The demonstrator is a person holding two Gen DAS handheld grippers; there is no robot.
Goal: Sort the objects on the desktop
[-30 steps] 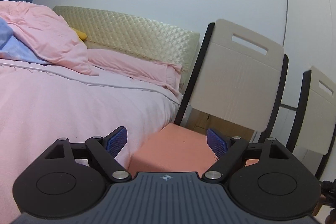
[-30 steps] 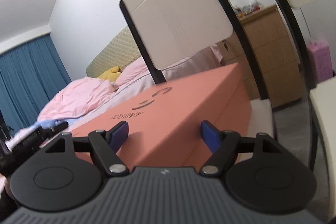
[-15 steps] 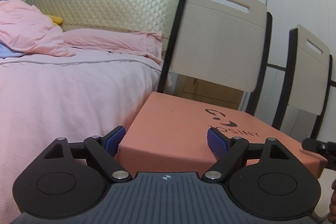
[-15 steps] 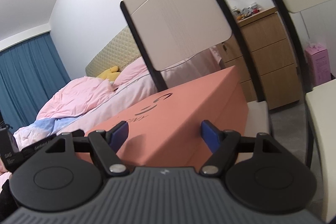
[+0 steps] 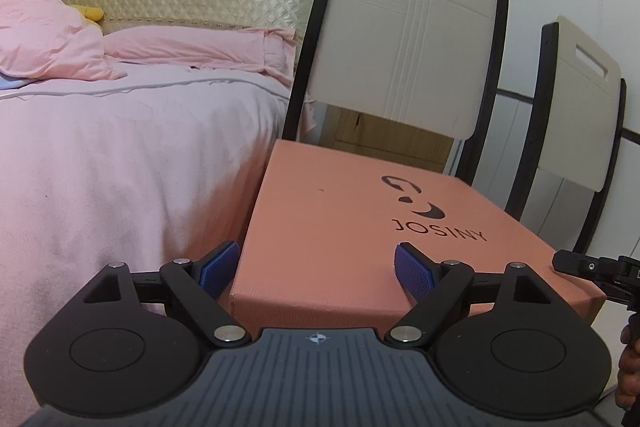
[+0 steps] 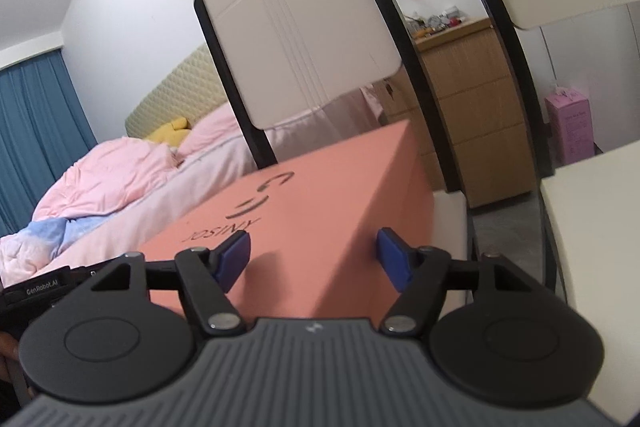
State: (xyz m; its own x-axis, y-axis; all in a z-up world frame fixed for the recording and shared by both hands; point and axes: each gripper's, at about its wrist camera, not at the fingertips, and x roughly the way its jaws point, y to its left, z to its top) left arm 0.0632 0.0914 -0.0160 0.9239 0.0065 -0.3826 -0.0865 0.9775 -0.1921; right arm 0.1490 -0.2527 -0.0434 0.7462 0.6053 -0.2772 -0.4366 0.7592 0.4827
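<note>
A salmon-orange shoebox printed JOSINY lies flat on a pale chair seat beside the bed. My left gripper is open at the box's near left corner, one blue pad off its left side and the other over its lid. My right gripper faces the opposite corner of the shoebox. Its jaws are closing, one pad over the lid and one beside the side wall, and neither visibly presses. Each tool shows in the other's view: the right gripper and the left gripper.
A bed with pink bedding lies left of the box. Two chair backs, beige with black frames, rise behind it. A wooden dresser, a pink carton on the floor and a white surface lie to the right.
The left view has swung right and down, so the box's lid and logo now fill its middle. The right gripper's pads stand closer together than before.
</note>
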